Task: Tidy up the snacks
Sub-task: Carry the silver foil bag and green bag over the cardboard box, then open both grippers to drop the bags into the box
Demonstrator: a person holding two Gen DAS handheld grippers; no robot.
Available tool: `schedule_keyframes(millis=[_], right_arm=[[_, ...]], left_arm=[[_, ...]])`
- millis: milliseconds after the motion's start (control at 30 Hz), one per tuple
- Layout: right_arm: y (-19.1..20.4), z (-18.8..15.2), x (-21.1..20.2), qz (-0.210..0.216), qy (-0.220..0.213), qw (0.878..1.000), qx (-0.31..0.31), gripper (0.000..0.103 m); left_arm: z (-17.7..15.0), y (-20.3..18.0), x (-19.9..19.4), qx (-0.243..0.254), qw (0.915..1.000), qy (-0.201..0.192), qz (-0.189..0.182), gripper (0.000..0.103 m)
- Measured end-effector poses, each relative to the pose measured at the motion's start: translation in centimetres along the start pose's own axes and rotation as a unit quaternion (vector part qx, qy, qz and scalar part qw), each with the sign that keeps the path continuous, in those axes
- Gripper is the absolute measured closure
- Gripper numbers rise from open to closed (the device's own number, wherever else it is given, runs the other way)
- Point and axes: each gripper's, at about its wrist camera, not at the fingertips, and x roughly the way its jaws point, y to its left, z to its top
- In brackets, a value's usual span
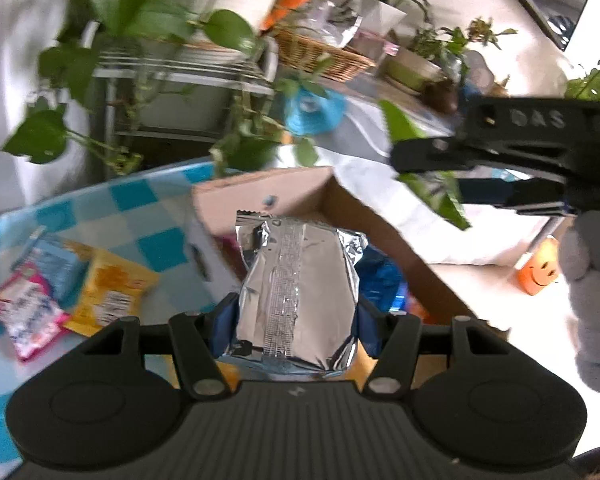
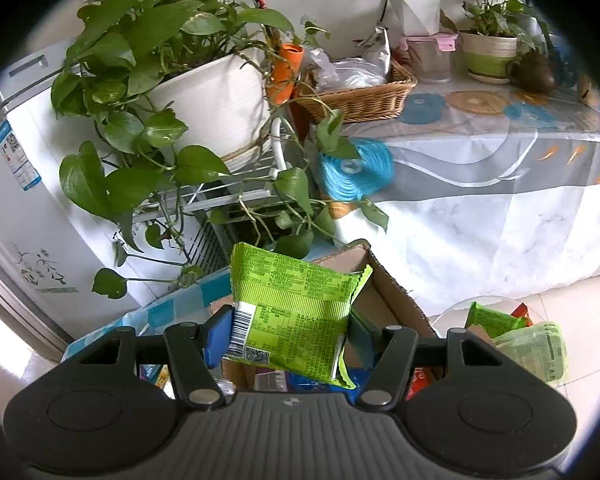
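Left wrist view: the left gripper (image 1: 296,316) is closed partway onto a silver foil snack packet (image 1: 298,292), its blue pads pressing the packet's two long sides; the packet stands seam side toward the camera, its crimped top edge pointing away from the tool; it hangs over the near edge of an open cardboard box (image 1: 300,196), in which a blue wrapper (image 1: 380,276) shows just right of the packet; left of the box, on a blue-and-white checked cloth (image 1: 140,220), lie a yellow packet (image 1: 108,292), a pink packet (image 1: 28,316) and a pale blue packet (image 1: 56,264), the three overlapping; the right gripper (image 1: 500,160) enters from the right edge, held in a grey-gloved hand (image 1: 592,300).

Right wrist view: the right gripper (image 2: 290,336) is closed partway onto a green snack packet (image 2: 296,316), printed back and barcode toward the camera, tilted slightly; the packet sits above the same cardboard box (image 2: 380,288); further green packets (image 2: 516,336) lie to the right near the floor; a potted pothos (image 2: 204,92) and a wicker basket (image 2: 360,96) stand behind.
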Motion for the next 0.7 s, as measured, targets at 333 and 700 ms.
schedule_keyframes(millis=[333,700], right_arm=[[-1.1,0.5,0.3,-0.007,0.005,1.0,0.02,0.036],[-1.8,0.7,0.2,-0.006,-0.001,0.999,0.047,0.029]], left_arm=[[-0.9,-4.3,1.6,0.029,0.9986,0.017,-0.042,0.044],[-0.9,-5.4,2.1,0.029,0.9969,0.015,-0.072,0.027]])
